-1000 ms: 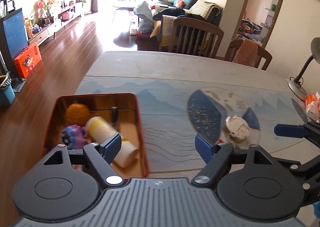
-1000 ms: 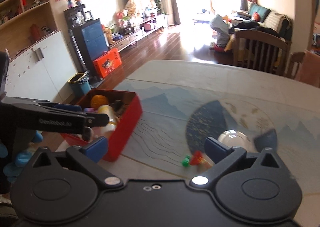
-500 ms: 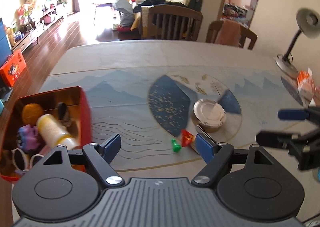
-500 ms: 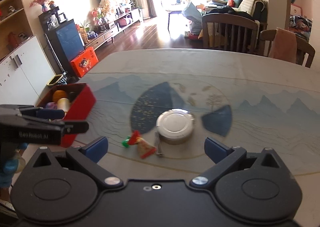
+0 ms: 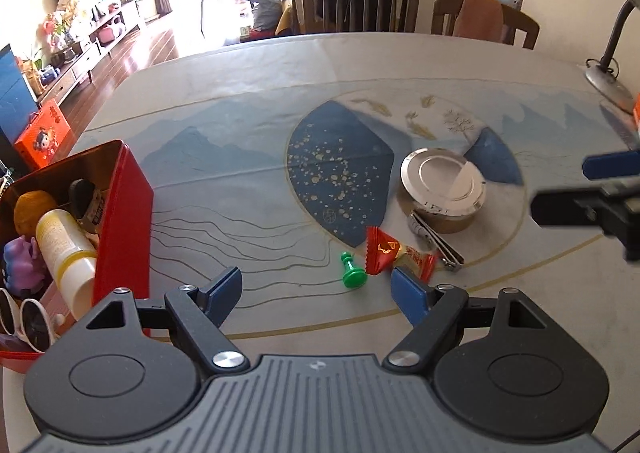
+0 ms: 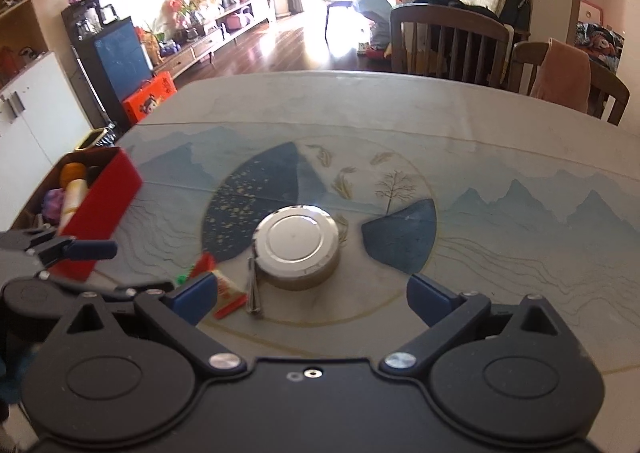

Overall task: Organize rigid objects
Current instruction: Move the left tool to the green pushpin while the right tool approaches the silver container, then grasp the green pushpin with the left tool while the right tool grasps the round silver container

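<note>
both tongs wide, empty | round silver-lidded tin (image 6: 297, 249) looks stiff, slick | i'd grip its low side wall, right gripper (image 6: 312, 295)

I swing both grippers right, away from box (image 5: 120, 213); tin (image 6: 298, 249) now centered ahead of right gripper (image 6: 312, 293).

The open red metal box (image 5: 120, 213) is cut off by the left wrist view's left edge, so its white-framed sunglasses (image 5: 24, 319) are only partly seen. In the right wrist view, the small green plastic pin (image 6: 182, 278) is largely hidden behind a blue fingertip.
</note>
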### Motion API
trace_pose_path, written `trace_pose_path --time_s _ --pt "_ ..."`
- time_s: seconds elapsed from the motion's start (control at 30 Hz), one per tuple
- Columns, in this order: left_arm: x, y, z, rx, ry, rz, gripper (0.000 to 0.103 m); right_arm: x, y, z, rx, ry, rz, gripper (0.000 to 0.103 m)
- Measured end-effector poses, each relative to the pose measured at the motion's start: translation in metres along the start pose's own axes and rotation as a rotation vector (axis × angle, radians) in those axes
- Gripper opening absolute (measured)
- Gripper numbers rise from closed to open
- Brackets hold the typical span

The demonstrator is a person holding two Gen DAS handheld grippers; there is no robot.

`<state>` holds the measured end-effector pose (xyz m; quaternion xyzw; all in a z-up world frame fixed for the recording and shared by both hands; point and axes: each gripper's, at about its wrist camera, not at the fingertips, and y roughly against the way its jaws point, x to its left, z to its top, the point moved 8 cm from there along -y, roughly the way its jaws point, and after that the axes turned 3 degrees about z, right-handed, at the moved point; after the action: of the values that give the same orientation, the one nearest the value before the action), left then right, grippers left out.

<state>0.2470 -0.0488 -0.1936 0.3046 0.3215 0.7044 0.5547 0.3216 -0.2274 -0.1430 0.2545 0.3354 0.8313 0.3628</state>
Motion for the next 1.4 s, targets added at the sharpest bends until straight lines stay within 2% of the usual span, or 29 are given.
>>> trace_pose_path --time_s 0.13,0.57,0.63,0.8,0.9,0.93,1.03,1.1,1.33,1.4 --pt "-0.007 -0.009 -0.003 -0.001 -0.016 0.017 0.081 0.0 -0.022 0.009 0.012 -0.002 -0.017 0.099" --pt "-0.005 -0.028 -0.006 0.021 0.039 0.045 0.08 0.019 -0.074 0.028 0.061 0.004 -0.041 0.097" --pt "-0.006 -0.029 -0.006 0.025 0.039 0.04 0.071 0.02 -0.08 0.029 0.073 -0.01 -0.048 0.095" --pt "-0.008 -0.03 -0.005 0.022 0.043 0.024 0.059 0.018 -0.09 0.025 0.104 -0.034 -0.095 0.094" --pt "-0.011 -0.03 -0.004 0.02 0.034 0.009 0.048 0.016 -0.094 0.022 0.127 -0.033 -0.117 0.082" --pt "-0.012 -0.029 -0.003 0.02 0.031 0.004 0.042 0.016 -0.095 0.021 0.133 -0.036 -0.119 0.08" --pt "-0.015 -0.029 -0.002 0.023 0.024 -0.005 0.033 0.013 -0.096 0.017 0.147 -0.061 -0.105 0.077" --pt "-0.014 -0.029 -0.002 0.025 0.024 -0.005 0.032 0.012 -0.095 0.017 0.144 -0.062 -0.106 0.077" --pt "-0.013 -0.029 0.0 0.028 0.026 -0.01 0.015 0.004 -0.088 0.012 0.134 -0.089 -0.099 0.076" --pt "-0.012 -0.029 0.0 0.031 0.03 -0.011 0.015 0.001 -0.084 0.01 0.133 -0.092 -0.097 0.076"
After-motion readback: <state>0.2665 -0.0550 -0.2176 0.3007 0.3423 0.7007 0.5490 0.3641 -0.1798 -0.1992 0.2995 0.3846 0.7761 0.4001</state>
